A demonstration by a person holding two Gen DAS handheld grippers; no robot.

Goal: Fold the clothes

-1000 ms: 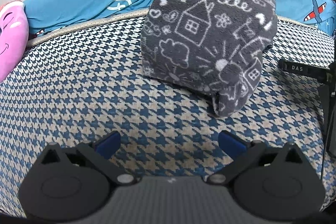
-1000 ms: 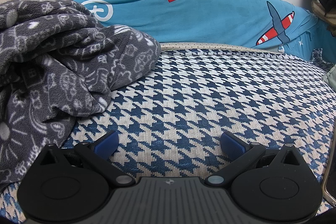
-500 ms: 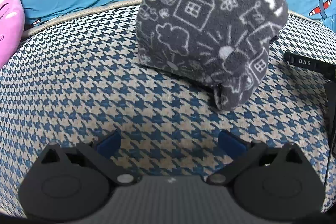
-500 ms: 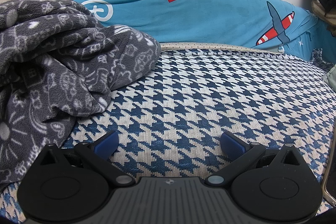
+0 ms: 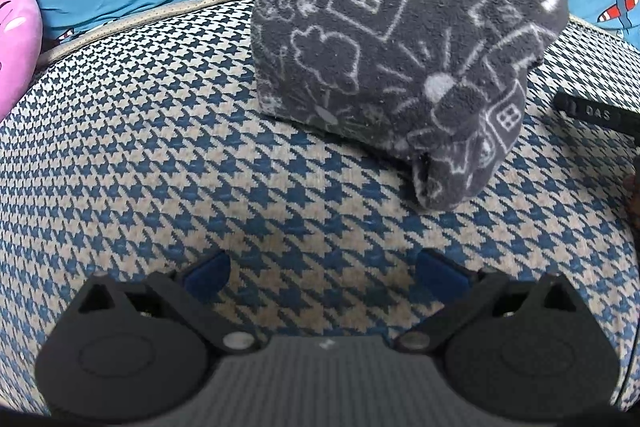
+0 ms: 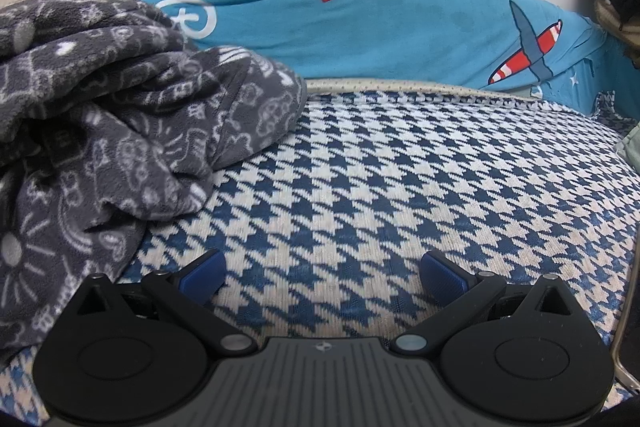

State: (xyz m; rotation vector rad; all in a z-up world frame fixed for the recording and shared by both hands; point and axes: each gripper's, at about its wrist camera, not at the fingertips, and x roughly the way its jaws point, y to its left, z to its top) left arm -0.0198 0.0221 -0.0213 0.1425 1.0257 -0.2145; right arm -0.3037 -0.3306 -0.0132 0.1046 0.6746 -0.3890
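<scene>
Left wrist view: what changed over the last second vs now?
The left gripper moved in toward the grey fleece garment, which looms larger and higher; nothing was grasped or released. The right gripper stayed put over the houndstooth cover; both stayed open.

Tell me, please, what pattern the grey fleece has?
White doodles of houses, clouds, flowers on the fleece; clearest in left wrist view.

Fuzzy matt fleece garment on coarse woven houndstooth cover; matt plastic left tongs.
</scene>
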